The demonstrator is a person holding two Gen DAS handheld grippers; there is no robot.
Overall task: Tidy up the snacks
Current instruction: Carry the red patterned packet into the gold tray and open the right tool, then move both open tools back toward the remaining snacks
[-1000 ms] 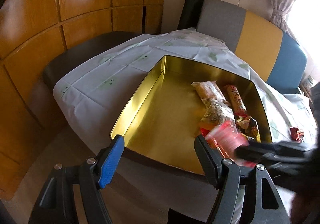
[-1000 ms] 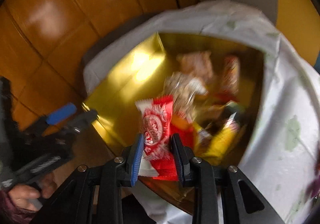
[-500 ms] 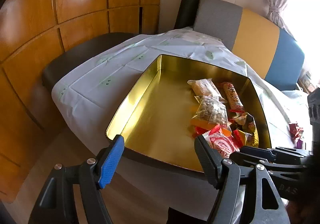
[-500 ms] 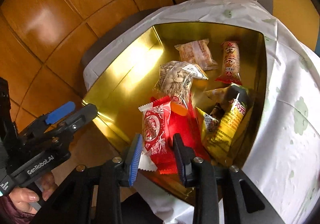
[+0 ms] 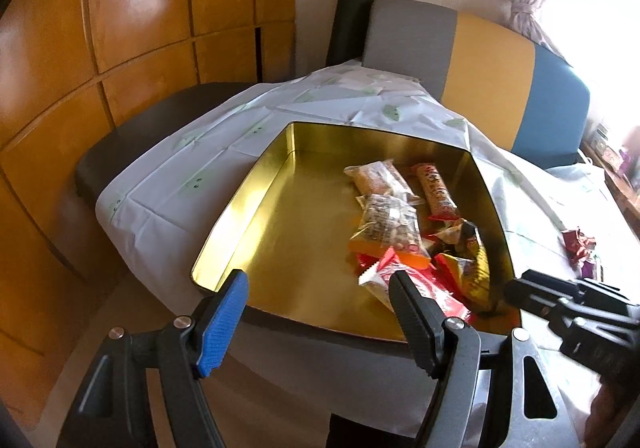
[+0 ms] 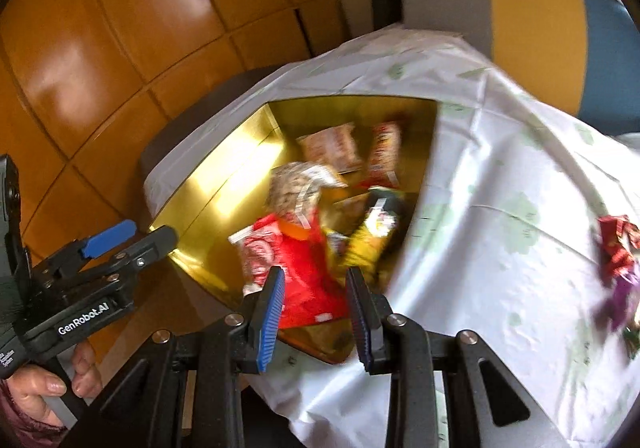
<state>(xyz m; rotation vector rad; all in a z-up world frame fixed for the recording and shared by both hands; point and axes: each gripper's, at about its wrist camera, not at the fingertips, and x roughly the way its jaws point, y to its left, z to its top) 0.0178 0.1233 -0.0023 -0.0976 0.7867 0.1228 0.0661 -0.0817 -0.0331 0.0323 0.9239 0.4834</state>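
An open gold tin (image 5: 240, 208) (image 6: 216, 184) sits on a white tablecloth. Along its right side lie several snacks: a red-and-white wafer packet (image 5: 374, 280) (image 6: 260, 252), a clear bag of nuts (image 5: 386, 222) (image 6: 292, 188), a yellow packet (image 5: 476, 272) (image 6: 368, 244) and two long bars at the back. My right gripper (image 6: 315, 276) (image 5: 520, 288) hangs just off the tin's near right corner, jaws a little apart with nothing between them. My left gripper (image 5: 318, 280) (image 6: 132, 236) is open and empty at the tin's near edge.
On the tablecloth (image 5: 180, 168) to the right of the tin lie loose red wrappers (image 5: 576, 244) (image 6: 616, 244) and a purple one (image 6: 624, 296). A grey, yellow and blue seat back (image 5: 488, 60) stands behind the table; wooden panels (image 5: 140, 8) line the left.
The red-and-white wafer packet, held in my right gripper a second ago, now lies in the tin. The right gripper has pulled back and swung right; the left gripper drew back slightly.
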